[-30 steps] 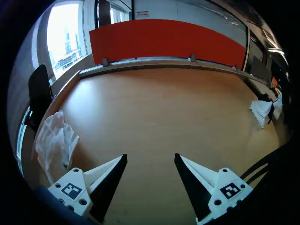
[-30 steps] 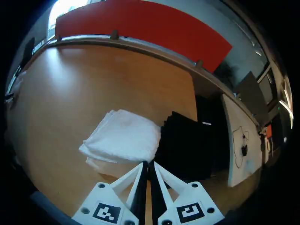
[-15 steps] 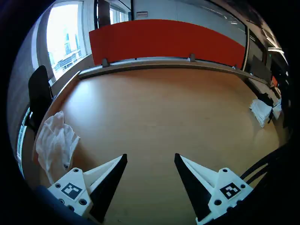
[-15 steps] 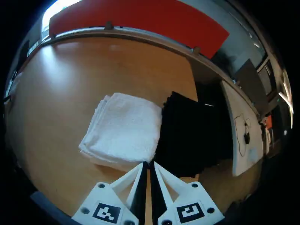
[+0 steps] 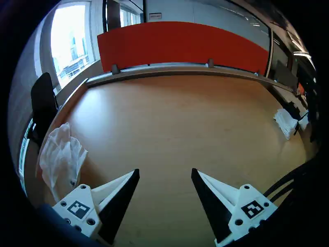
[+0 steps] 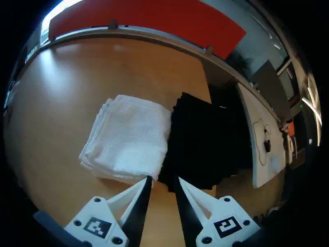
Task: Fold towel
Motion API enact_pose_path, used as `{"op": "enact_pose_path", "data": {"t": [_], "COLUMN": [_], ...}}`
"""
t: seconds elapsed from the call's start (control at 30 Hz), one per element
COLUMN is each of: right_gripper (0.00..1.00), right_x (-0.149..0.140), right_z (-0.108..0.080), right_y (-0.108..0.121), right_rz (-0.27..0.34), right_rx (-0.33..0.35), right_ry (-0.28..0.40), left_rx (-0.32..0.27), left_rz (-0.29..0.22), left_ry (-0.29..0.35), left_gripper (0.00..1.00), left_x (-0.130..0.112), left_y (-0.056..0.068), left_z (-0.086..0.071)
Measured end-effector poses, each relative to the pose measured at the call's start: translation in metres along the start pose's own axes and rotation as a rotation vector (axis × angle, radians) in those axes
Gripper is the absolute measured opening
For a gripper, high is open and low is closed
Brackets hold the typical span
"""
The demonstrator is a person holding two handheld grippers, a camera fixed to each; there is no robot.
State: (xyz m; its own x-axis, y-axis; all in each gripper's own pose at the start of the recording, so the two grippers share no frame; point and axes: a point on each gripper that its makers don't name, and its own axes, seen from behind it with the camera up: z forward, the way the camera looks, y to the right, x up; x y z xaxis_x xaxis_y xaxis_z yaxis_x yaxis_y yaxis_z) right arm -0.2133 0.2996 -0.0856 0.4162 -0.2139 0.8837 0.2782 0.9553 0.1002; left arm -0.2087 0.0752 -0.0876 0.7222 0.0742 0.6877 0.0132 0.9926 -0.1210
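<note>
Leftmost in the left gripper view, a bright window [image 5: 70,45] and a black chair [image 5: 43,103] stood beyond the bench [image 5: 172,119] edge, and a crumpled white cloth [image 5: 61,156] lay on the bench near that edge. The left gripper [image 5: 164,171] hovered over bare wood with its fingers spread wide and nothing between them. A red partition [image 5: 185,41] ran along the bench's far side. Far right, well apart from this gripper, sat the folded white towel [image 5: 286,122].

In the right gripper view, the folded white towel [image 6: 127,140] lay flat on the bench [image 6: 61,103], its near corner just ahead of the right gripper [image 6: 162,178], whose fingers stood slightly apart, gripping nothing. A black stack of cloth [image 6: 201,144] lay against the towel's right edge. Farther right stood a white panel [image 6: 263,140].
</note>
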Motion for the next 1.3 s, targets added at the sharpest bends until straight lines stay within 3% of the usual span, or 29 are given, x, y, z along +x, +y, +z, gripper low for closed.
{"op": "enact_pose_path", "data": {"t": [0.43, 0.67, 1.3], "right_gripper": [0.54, 0.91, 0.92], "right_x": [0.002, 0.010, 0.025], "right_z": [-0.007, -0.011, -0.021], "right_y": [0.010, 0.008, -0.010], "right_rz": [0.031, 0.051, 0.073], "right_rx": [-0.037, -0.033, 0.009], "right_ry": [0.026, 0.056, 0.110], "left_rx": [-0.003, -0.003, -0.004], "left_rz": [0.001, -0.003, -0.007], "left_ry": [0.004, 0.006, 0.017], "left_gripper": [0.93, 0.93, 0.93], "left_x": [0.002, 0.002, 0.005], "left_y": [0.001, 0.000, -0.003], "left_z": [0.001, 0.000, -0.004]}}
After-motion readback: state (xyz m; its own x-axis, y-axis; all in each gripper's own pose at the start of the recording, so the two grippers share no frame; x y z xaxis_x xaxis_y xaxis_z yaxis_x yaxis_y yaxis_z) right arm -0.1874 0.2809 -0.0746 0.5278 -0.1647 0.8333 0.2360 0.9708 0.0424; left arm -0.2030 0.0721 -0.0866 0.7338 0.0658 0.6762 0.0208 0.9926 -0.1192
